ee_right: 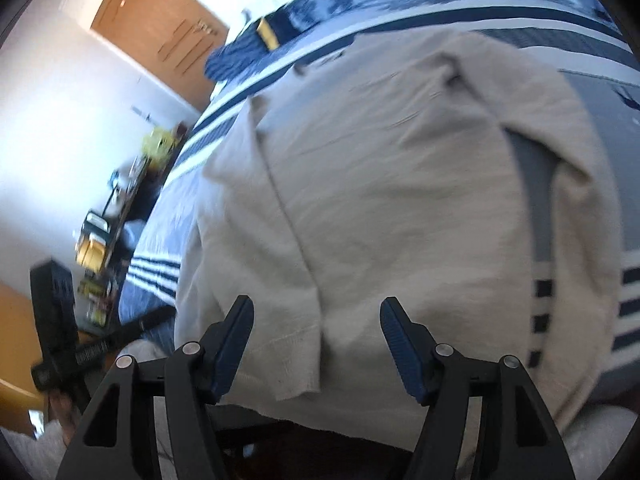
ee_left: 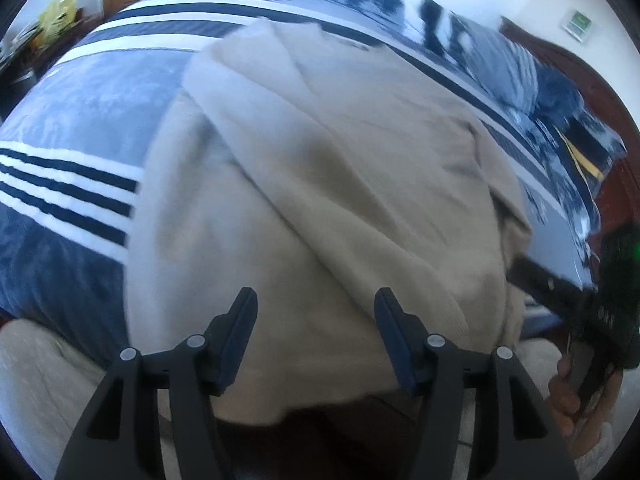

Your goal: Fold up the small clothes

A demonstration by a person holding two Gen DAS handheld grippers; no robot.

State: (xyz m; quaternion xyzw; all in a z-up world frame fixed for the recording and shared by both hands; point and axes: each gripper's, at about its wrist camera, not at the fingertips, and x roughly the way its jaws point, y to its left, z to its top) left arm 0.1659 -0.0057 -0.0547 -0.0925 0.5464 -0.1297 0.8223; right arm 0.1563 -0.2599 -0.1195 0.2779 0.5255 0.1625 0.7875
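A beige garment (ee_left: 320,168) lies spread on the bed (ee_left: 72,128), over a blue striped blanket, filling the middle of both wrist views. One flap is already folded over it, its edge running from 11 o'clock to 5 o'clock in the left view. The left gripper (ee_left: 316,336) hangs over the near hem with its jaws well apart and nothing between them. The right gripper (ee_right: 317,344) is likewise open and empty, above the near hem, where a folded edge ends at 6 o'clock. The cloth looks soft, light and limp; it will likely sag and crease when lifted and slide little on the fuzzy blanket. Hem corners or the folded edge seem the best places to pinch, through both layers.
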